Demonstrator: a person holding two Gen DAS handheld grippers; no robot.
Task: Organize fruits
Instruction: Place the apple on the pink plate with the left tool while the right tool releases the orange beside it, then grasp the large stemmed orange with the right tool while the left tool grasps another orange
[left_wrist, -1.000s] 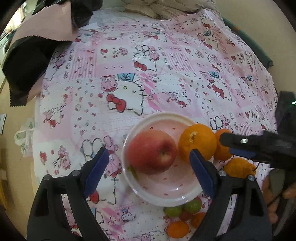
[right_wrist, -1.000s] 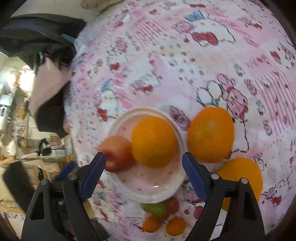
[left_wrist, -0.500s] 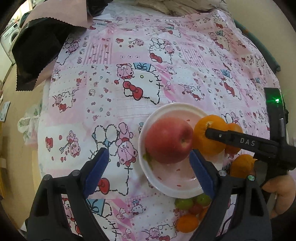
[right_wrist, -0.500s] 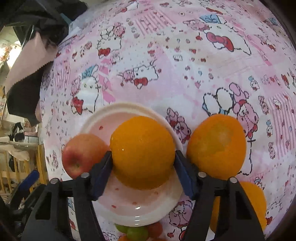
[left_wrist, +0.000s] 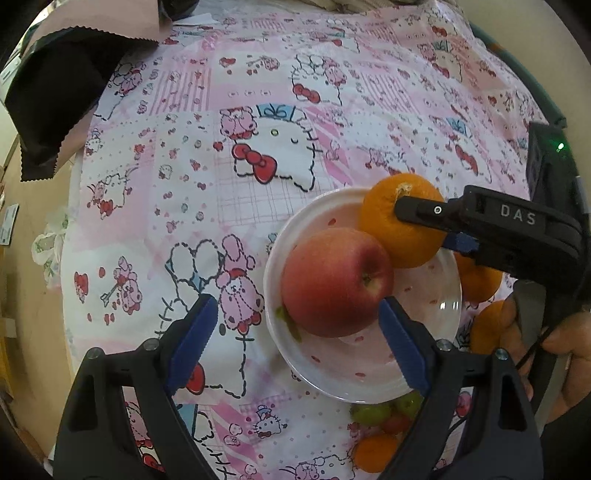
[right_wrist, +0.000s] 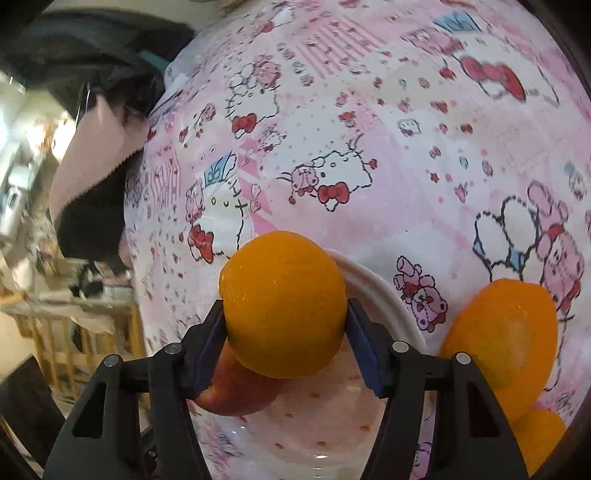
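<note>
We see our right tongs (right_wrist: 284, 332) pinching a round, glossy orange (right_wrist: 282, 304), one blue pad pressed on each side of it. In the left wrist view the same orange (left_wrist: 400, 221) sits over the far rim of a shallow white bowl with small red specks (left_wrist: 369, 384), touching the large red apple (left_wrist: 336, 282) that lies inside the bowl; whether the orange rests on the rim or hangs just clear of it, we cannot tell. The right tongs (left_wrist: 424, 225) come in from the right side there, a hand (left_wrist: 535, 339) gripping the handle below them.

Our left tongs (left_wrist: 293, 339) are spread wide and hold nothing. Their right finger (left_wrist: 402, 343) lies over the near part of the bowl, just beside the apple, while the left one is over the cloth.

Two more oranges lie on the cloth just outside the bowl on its right side: one (right_wrist: 502, 332) near the rim, another (right_wrist: 535, 435) close against it. A small cluster of green and red grapes (left_wrist: 388, 410) and a little tangerine (left_wrist: 375, 456) sit near the bowl's closest edge.

Everything rests on a pink-and-white cartoon-cat patterned cloth (left_wrist: 258, 147). A black and pink fabric piece (left_wrist: 66, 85) lies at its far left corner.
</note>
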